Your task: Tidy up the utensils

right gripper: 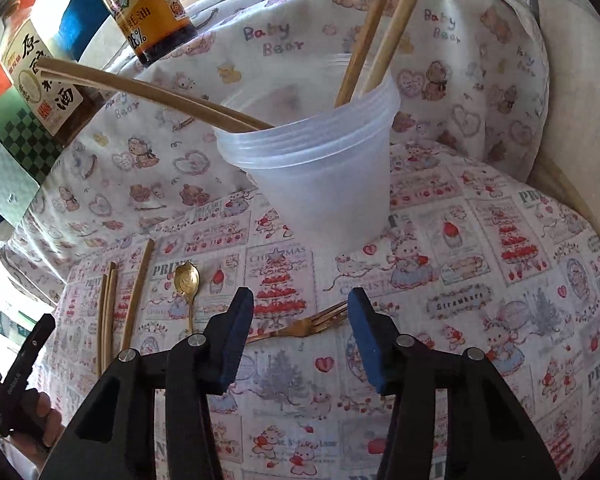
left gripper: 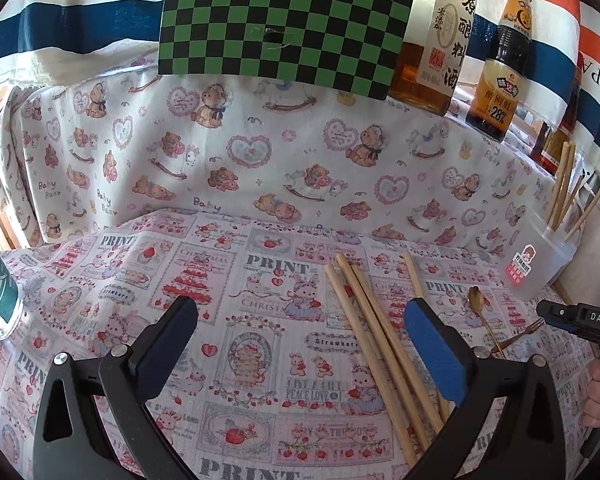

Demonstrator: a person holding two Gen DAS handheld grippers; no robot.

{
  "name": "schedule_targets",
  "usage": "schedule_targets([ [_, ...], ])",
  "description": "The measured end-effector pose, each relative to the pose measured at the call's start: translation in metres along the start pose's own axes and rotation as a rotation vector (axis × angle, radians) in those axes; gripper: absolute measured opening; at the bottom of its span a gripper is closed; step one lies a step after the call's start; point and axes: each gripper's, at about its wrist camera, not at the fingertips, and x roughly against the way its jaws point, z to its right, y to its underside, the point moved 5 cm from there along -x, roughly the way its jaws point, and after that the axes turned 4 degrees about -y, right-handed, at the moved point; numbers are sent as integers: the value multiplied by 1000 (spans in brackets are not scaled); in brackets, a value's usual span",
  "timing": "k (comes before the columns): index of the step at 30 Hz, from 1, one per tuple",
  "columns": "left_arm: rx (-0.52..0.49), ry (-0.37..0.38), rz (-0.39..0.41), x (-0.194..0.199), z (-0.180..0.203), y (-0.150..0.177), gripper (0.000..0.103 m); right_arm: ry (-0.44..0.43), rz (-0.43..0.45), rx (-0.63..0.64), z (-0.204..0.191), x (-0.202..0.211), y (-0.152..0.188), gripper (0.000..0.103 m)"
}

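Right gripper [right gripper: 300, 328] hovers low over a printed tablecloth [right gripper: 480, 280], its blue pads parted with a gold fork [right gripper: 300, 330] lying on the cloth between them, untouched. Just beyond stands a translucent plastic cup [right gripper: 320, 176] holding several wooden chopsticks [right gripper: 364, 36]. A gold spoon [right gripper: 188, 284] and more loose chopsticks [right gripper: 134, 292] lie to the left. Left gripper [left gripper: 300, 356] hangs above the cloth with jaws spread wide, gripping nothing; loose chopsticks lie between its pads. Sauce bottles [left gripper: 500, 76] stand behind.
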Motion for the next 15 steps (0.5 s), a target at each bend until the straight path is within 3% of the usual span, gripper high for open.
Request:
schedule_targets([
  [11, -27, -10, 38, 8, 5, -1, 102, 51, -30, -21, 15, -12, 0, 37],
  [15, -34, -9, 29, 7, 7, 0, 102, 19, -62, -25, 15, -15, 0, 14],
])
